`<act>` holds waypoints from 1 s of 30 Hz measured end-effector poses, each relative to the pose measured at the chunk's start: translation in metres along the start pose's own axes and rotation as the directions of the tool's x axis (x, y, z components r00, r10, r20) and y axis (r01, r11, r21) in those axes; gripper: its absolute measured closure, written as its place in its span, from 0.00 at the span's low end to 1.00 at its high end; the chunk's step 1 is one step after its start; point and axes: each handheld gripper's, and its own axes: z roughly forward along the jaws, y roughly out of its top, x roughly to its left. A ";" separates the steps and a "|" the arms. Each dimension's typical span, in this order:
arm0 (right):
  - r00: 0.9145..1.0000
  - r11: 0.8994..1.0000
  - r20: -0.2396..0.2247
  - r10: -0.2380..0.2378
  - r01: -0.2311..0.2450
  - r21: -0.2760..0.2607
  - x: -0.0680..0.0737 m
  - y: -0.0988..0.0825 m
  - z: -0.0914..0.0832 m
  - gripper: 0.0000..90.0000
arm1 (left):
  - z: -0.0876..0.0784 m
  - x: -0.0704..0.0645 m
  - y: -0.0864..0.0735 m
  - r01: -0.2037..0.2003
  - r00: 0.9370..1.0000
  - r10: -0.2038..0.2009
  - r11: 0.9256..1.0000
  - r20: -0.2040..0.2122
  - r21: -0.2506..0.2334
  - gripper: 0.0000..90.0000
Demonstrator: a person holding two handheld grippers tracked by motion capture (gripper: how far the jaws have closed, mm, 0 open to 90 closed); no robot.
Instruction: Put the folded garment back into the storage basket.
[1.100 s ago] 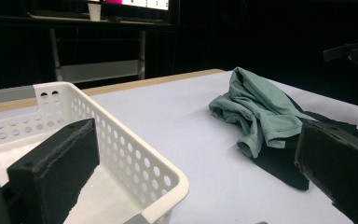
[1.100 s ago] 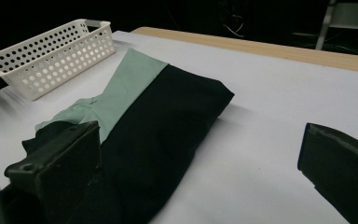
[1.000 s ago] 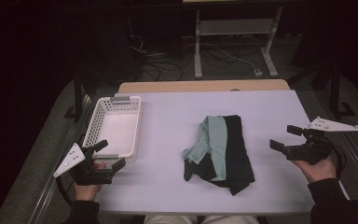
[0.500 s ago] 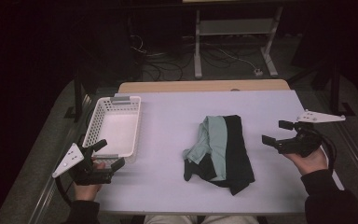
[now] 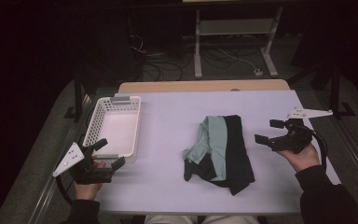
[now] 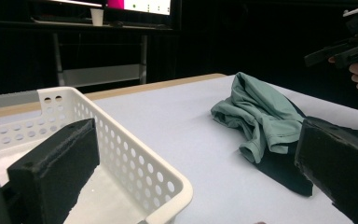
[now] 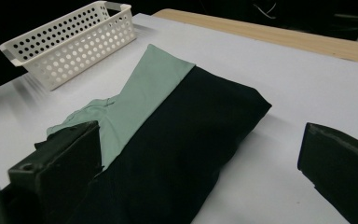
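My right tongs (image 5: 266, 131) are released, just right of the folded black and green clothes (image 5: 220, 151) in the middle of the worktop (image 5: 168, 112). I should come low and catch the black edge fully. My left tongs (image 5: 107, 152), also released, wait near the white basket (image 5: 93, 131).

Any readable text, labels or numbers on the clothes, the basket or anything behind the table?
None can be read.
Clothes: no print or tag visible.
Basket: plain white, no label.
Screen beyond the table, in the left gripper view: bright with small dark marks, too small and blurred to read.
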 end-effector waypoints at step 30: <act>0.996 0.994 -0.008 0.089 -0.089 0.058 -0.009 -0.011 0.041 0.00 | 0.010 0.003 0.002 0.002 1.000 -0.001 1.000 0.027 -0.014 0.00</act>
